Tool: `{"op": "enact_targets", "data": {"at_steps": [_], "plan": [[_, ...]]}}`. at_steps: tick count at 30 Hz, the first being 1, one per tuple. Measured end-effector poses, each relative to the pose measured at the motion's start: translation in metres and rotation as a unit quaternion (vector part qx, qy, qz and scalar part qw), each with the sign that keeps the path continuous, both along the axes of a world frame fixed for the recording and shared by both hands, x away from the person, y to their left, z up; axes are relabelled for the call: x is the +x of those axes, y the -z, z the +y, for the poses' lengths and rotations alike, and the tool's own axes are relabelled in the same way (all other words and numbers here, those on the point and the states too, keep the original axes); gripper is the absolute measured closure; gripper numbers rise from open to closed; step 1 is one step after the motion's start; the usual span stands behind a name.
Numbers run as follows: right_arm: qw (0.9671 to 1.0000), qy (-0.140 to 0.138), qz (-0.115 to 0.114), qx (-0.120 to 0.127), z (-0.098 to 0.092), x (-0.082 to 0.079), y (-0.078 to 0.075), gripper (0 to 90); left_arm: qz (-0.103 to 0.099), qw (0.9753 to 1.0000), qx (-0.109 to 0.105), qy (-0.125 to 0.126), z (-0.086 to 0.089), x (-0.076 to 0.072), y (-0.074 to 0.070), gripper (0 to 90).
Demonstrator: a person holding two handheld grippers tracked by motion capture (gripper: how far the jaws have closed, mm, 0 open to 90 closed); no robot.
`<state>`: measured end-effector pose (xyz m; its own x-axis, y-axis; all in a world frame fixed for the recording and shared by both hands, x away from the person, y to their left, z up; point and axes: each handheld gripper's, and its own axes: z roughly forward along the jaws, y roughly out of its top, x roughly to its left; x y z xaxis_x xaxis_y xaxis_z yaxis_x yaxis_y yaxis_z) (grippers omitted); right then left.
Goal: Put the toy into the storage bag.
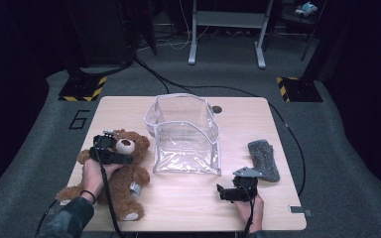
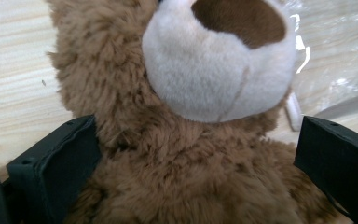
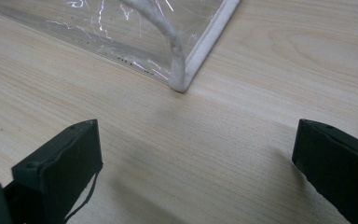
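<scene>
Teddy bear (image 1: 121,171) lies on its back at the left side of the table (image 1: 258,208), just beside the clear plastic bag (image 1: 186,136). Left gripper (image 1: 110,150) straddles its neck, jaws spread wide and not yet squeezing. Right gripper (image 1: 226,192) hovers open over bare wood near the bag's corner, with a grey sock (image 1: 264,158) just beside it.
</scene>
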<state>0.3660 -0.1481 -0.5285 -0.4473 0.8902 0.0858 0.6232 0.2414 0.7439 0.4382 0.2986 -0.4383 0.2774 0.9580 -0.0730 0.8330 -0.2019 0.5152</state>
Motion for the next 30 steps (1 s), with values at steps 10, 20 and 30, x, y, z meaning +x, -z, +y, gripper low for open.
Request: {"op": "enact_targets", "data": {"at_steps": [10, 20, 30], "plan": [[1.0, 0.001, -0.002, 0.004, 0.001, 0.0, 0.0, 0.9, -0.004, 0.9991, 0.042, -0.007, 0.002, 0.0, 0.024, 4.3], [1.0, 0.0, 0.0, 0.003, 0.0, 0.0, 0.0, 2.7, 0.005, 0.9994, 0.033, 0.004, 0.005, 0.0, 0.028, 23.4], [1.0, 0.0, 0.001, 0.006, 0.0, 0.0, 0.0, 4.2, -0.005, 0.9997, 0.022, 0.011, 0.011, -0.003, 0.025, 39.8]]}}
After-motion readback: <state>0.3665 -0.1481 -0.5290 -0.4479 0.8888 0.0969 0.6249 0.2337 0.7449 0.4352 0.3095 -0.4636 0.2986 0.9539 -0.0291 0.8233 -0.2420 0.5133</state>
